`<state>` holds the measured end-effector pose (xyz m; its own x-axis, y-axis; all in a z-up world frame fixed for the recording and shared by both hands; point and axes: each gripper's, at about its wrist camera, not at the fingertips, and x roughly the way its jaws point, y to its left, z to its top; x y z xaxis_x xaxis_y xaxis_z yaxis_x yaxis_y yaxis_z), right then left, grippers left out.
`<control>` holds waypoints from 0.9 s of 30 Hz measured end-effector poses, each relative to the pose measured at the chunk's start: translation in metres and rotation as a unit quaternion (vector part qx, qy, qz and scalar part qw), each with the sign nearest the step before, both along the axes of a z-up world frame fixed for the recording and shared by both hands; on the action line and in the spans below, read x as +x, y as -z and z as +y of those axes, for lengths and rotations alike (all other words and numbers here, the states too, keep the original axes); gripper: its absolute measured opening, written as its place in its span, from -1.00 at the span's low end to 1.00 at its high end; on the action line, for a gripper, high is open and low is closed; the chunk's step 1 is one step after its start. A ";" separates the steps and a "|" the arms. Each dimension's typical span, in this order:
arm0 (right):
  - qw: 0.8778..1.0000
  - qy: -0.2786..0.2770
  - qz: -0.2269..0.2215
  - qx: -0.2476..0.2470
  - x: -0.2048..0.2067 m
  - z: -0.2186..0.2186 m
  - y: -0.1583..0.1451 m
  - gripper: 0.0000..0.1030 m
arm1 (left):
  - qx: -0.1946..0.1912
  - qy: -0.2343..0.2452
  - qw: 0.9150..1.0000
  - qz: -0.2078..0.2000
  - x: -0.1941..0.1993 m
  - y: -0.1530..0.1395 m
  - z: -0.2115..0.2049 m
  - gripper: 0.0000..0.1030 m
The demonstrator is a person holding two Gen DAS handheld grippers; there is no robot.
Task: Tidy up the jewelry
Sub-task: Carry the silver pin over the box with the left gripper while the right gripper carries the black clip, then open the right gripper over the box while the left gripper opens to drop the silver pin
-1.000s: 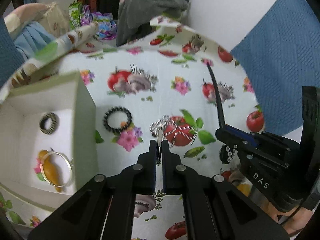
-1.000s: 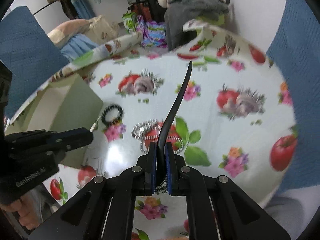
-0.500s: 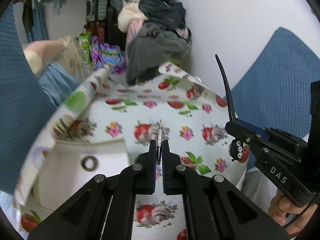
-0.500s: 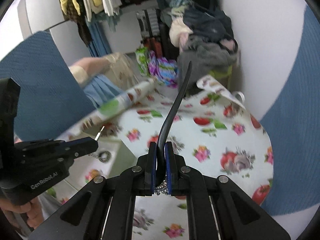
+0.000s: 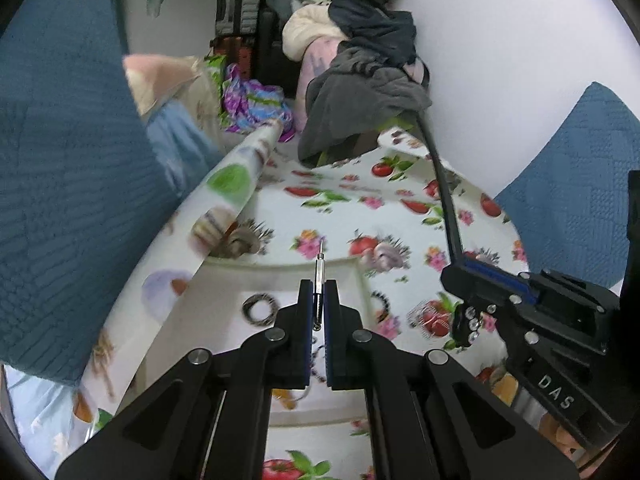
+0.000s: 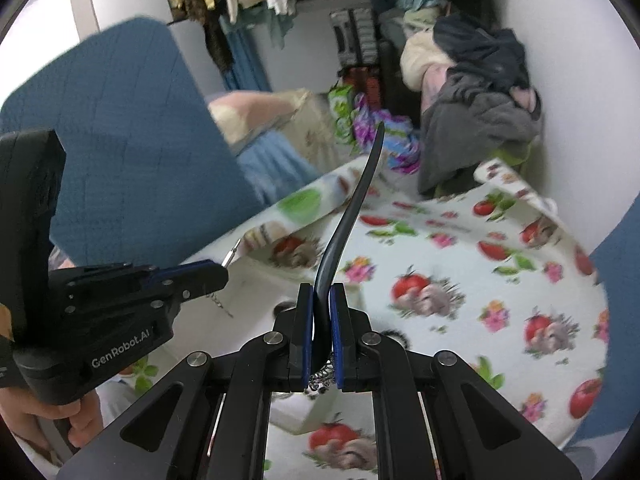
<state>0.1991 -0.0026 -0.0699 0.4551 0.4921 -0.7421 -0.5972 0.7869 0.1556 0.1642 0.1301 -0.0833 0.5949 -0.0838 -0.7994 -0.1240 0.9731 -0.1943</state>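
Observation:
My left gripper [image 5: 318, 304] is shut on a thin silver chain clasp [image 5: 319, 268] and holds it above the white box [image 5: 352, 270]; a bit of chain dangles below the jaws. The box holds a patterned ring [image 5: 260, 309]. My right gripper [image 6: 321, 312] is shut on a curved black band [image 6: 352, 216] that sticks upward. It also shows at the right of the left wrist view [image 5: 464, 272]. A black beaded bracelet [image 5: 382, 305] and a silver coiled bracelet [image 5: 426, 316] lie on the tablecloth right of the box.
The table has a tomato-and-flower cloth [image 6: 460, 280] with its left flap [image 5: 232, 192] curled up. Blue chair backs [image 5: 64, 184] stand on both sides. A pile of clothes [image 5: 360, 92] sits beyond the table's far edge.
Both grippers rose and tilted up. My left gripper lifted the chain off the cloth and moved left over the box. The right gripper kept hold of the black band.

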 end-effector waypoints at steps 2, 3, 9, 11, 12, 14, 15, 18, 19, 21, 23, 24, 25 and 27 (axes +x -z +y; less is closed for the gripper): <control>1.000 -0.008 0.015 -0.007 -0.005 0.014 0.016 -0.87 | -0.007 0.000 1.000 0.009 -0.005 0.013 0.009 -0.92; 1.000 -0.011 0.022 -0.010 -0.007 0.019 0.024 -0.87 | -0.011 -0.001 1.000 0.015 -0.006 0.020 0.013 -0.92; 0.997 -0.024 0.060 -0.031 -0.017 0.046 0.069 -0.87 | -0.032 -0.004 0.999 0.042 -0.016 0.056 0.031 -0.92; 0.997 -0.024 0.066 -0.041 -0.018 0.049 0.080 -0.87 | -0.038 -0.004 0.998 0.050 -0.019 0.067 0.034 -0.92; 0.996 -0.024 0.070 -0.044 -0.019 0.051 0.086 -0.87 | -0.039 -0.006 0.998 0.054 -0.020 0.072 0.036 -0.92; 0.995 -0.024 0.080 -0.054 -0.020 0.054 0.100 -0.87 | -0.047 -0.010 0.997 0.062 -0.023 0.081 0.038 -0.92; 0.995 -0.023 0.083 -0.059 -0.020 0.055 0.105 -0.87 | -0.051 -0.011 0.997 0.064 -0.025 0.085 0.040 -0.92; 0.993 -0.021 0.092 -0.065 -0.020 0.055 0.116 -0.86 | -0.055 -0.010 0.996 0.064 -0.027 0.090 0.040 -0.92; 0.993 -0.020 0.095 -0.064 -0.020 0.054 0.119 -0.86 | -0.057 -0.009 0.996 0.064 -0.027 0.091 0.040 -0.92; 0.993 -0.018 0.107 -0.056 -0.019 0.052 0.121 -0.86 | -0.056 -0.009 0.997 0.061 -0.028 0.088 0.039 -0.92; 0.993 -0.020 0.108 -0.051 -0.019 0.052 0.119 -0.85 | -0.053 -0.009 0.997 0.053 -0.028 0.082 0.038 -0.91; 0.993 -0.021 0.104 -0.051 -0.019 0.050 0.114 -0.80 | -0.051 -0.011 0.997 0.048 -0.028 0.077 0.037 -0.91; 0.993 -0.021 0.102 -0.049 -0.019 0.049 0.111 -0.76 | -0.051 -0.011 0.997 0.048 -0.027 0.075 0.038 -0.91; 0.994 -0.024 0.096 -0.038 -0.019 0.044 0.100 -0.53 | -0.053 -0.011 0.997 0.048 -0.026 0.070 0.036 -0.87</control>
<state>0.1804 0.0419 -0.1699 0.2795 0.4494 -0.8485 -0.5997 0.7718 0.2113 0.1380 0.1663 -0.1536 0.5191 -0.1581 -0.8399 -0.1685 0.9445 -0.2819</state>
